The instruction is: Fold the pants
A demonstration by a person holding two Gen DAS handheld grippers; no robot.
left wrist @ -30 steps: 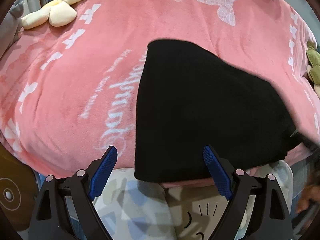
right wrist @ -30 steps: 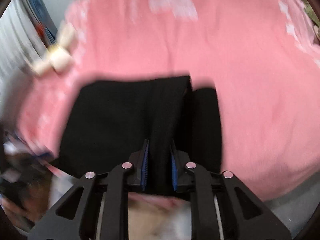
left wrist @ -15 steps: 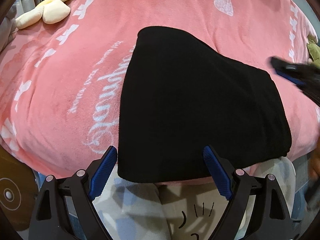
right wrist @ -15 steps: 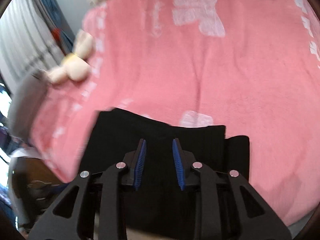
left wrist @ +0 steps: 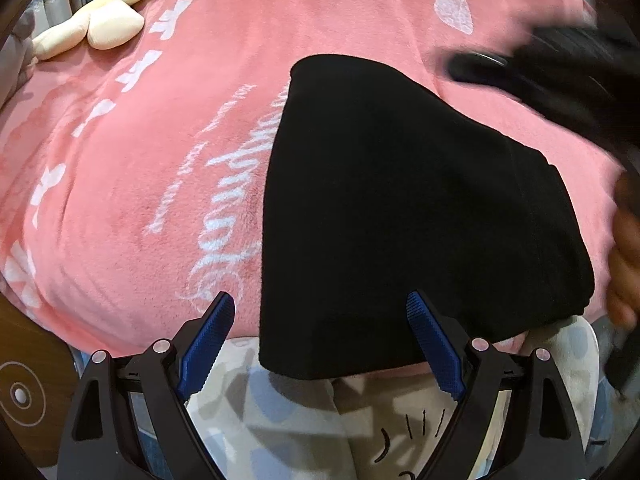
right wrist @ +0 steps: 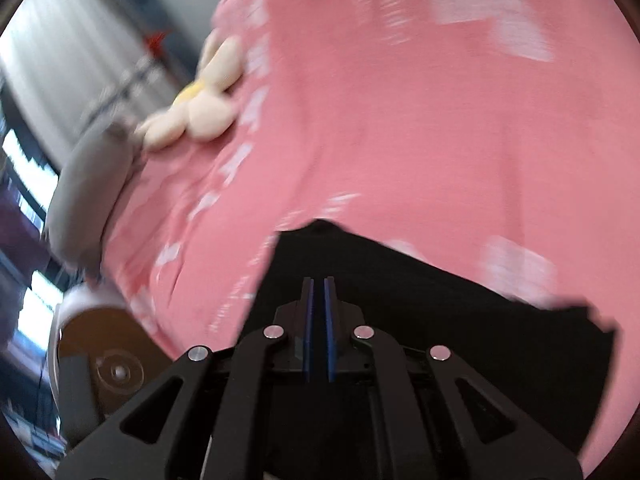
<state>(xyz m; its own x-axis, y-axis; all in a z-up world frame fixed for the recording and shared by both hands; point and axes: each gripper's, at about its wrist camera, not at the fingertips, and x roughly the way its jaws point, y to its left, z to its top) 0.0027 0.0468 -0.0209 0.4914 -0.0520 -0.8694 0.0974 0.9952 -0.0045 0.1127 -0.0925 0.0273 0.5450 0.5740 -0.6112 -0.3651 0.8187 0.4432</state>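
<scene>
The black folded pants point(left wrist: 400, 208) lie on the pink bed blanket point(left wrist: 160, 160) at its near edge. The left gripper point(left wrist: 320, 344) hovers with fingers wide apart over their near-left corner. The right gripper point(right wrist: 318, 328) has just closed, fingers together on nothing, above the pants.

Pants point(left wrist: 404, 208): black matt knit cloth. Blanket point(left wrist: 152, 152): pink fleece (fuzzy nap). Gripper pads point(left wrist: 206, 340): ribbed blue plastic.
</scene>
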